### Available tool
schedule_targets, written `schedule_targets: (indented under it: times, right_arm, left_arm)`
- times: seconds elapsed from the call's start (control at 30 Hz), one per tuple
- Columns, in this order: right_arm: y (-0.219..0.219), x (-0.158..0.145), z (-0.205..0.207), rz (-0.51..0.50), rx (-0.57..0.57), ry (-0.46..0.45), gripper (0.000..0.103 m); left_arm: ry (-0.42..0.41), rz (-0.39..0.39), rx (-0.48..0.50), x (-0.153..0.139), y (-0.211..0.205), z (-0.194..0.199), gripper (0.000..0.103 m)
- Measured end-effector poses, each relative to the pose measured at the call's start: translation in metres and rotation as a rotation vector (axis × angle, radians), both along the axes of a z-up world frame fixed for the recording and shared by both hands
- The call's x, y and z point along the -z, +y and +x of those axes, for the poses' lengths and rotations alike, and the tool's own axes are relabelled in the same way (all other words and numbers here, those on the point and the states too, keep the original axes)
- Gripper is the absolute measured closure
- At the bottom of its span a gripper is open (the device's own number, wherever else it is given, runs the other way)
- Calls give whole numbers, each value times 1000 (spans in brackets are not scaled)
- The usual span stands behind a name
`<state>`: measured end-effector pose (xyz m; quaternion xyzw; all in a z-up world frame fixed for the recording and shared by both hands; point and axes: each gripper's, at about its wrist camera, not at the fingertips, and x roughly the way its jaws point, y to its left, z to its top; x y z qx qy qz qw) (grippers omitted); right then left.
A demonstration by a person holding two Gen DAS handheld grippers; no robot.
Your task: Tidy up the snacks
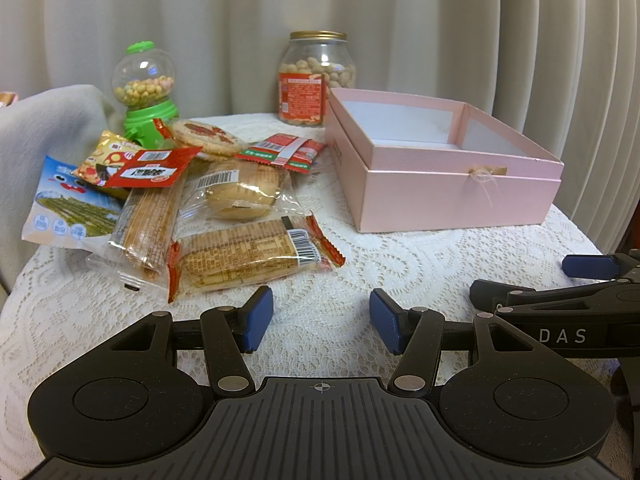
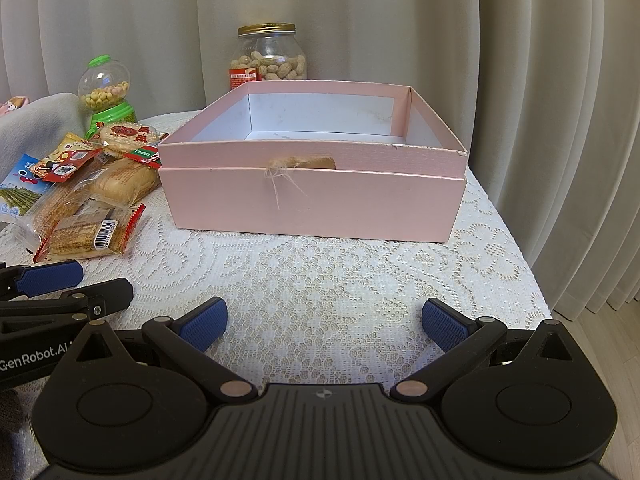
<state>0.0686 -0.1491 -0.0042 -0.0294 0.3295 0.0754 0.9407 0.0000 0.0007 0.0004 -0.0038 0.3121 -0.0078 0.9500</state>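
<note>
A pile of wrapped snacks (image 1: pixel 224 216) lies on the left of the lace-covered table; it also shows in the right wrist view (image 2: pixel 84 196). An open, empty pink box (image 1: pixel 448 184) sits on its lid to the right, seen head-on in the right wrist view (image 2: pixel 316 196). My left gripper (image 1: pixel 322 322) is open and empty, just in front of a cracker pack (image 1: pixel 252 256). My right gripper (image 2: pixel 324 322) is open and empty, a short way in front of the box. Its fingers (image 1: pixel 588 266) show at the left view's right edge.
A jar of peanuts (image 1: pixel 316 80) and a green candy dispenser (image 1: pixel 144 92) stand at the back against the curtain. A grey cloth (image 1: pixel 44 136) lies at the far left. The table edge drops off at the right (image 2: pixel 536 280).
</note>
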Motion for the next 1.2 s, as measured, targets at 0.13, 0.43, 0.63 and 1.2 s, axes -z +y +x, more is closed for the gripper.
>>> schedule_targets:
  times: [0.13,0.43,0.63,1.2]
  right_arm:
    - [0,0,0,0,0,0,0]
    - [0,1,0,0,0,0,0]
    - [0,1,0,-1,0,0,0]
    - [1,1,0,-2,0,0,0]
  left_arm:
    - [0,0,0,0,0,0,42]
    - [0,0,0,0,0,0,42]
    - [0,-1,0,0,0,0,42]
    - [0,9,0,1,-1,1,42]
